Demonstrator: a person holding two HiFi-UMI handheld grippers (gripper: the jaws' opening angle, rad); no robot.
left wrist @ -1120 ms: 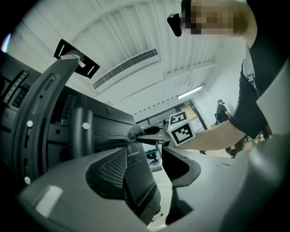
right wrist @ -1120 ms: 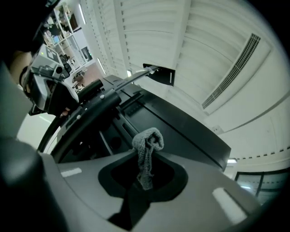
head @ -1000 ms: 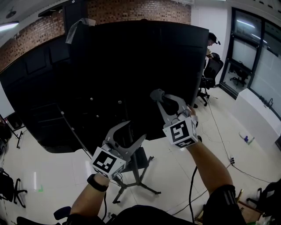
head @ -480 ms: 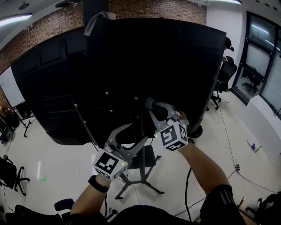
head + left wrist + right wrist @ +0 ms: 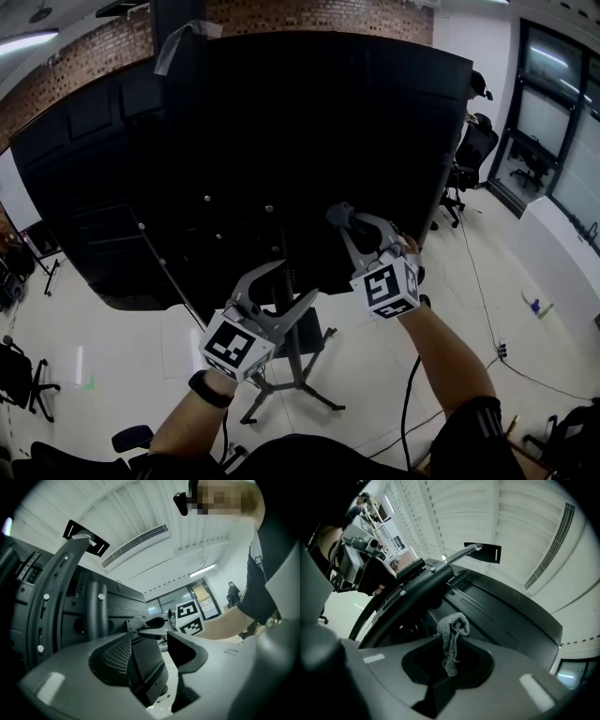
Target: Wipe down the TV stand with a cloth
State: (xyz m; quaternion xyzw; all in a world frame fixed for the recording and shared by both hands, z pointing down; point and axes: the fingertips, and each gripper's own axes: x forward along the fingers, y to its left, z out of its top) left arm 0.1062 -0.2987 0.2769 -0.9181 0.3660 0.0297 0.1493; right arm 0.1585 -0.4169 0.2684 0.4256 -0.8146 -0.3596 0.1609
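The TV stand's dark pole (image 5: 287, 314) and splayed legs (image 5: 302, 392) hold a large black TV (image 5: 281, 131), seen from behind. My right gripper (image 5: 341, 217) is shut on a small grey cloth (image 5: 337, 213), held against the TV's lower back just right of the pole. In the right gripper view the cloth (image 5: 452, 639) bunches out of the shut gripper (image 5: 449, 662), next to the pole (image 5: 410, 590). My left gripper (image 5: 294, 281) is open and empty, lower left by the pole. The left gripper view shows its open jaws (image 5: 152, 656), and beyond them the cloth (image 5: 135, 623).
Office chairs (image 5: 469, 150) stand at the right beside glass walls. A cable (image 5: 487, 314) trails over the pale floor. A white counter (image 5: 562, 248) is at far right. A grey strip (image 5: 183, 42) hangs from the TV's top edge. A brick wall rises behind.
The right gripper with the cloth has shifted slightly right and up along the TV's back. The left gripper stays open near the pole. The head view has swung a little.
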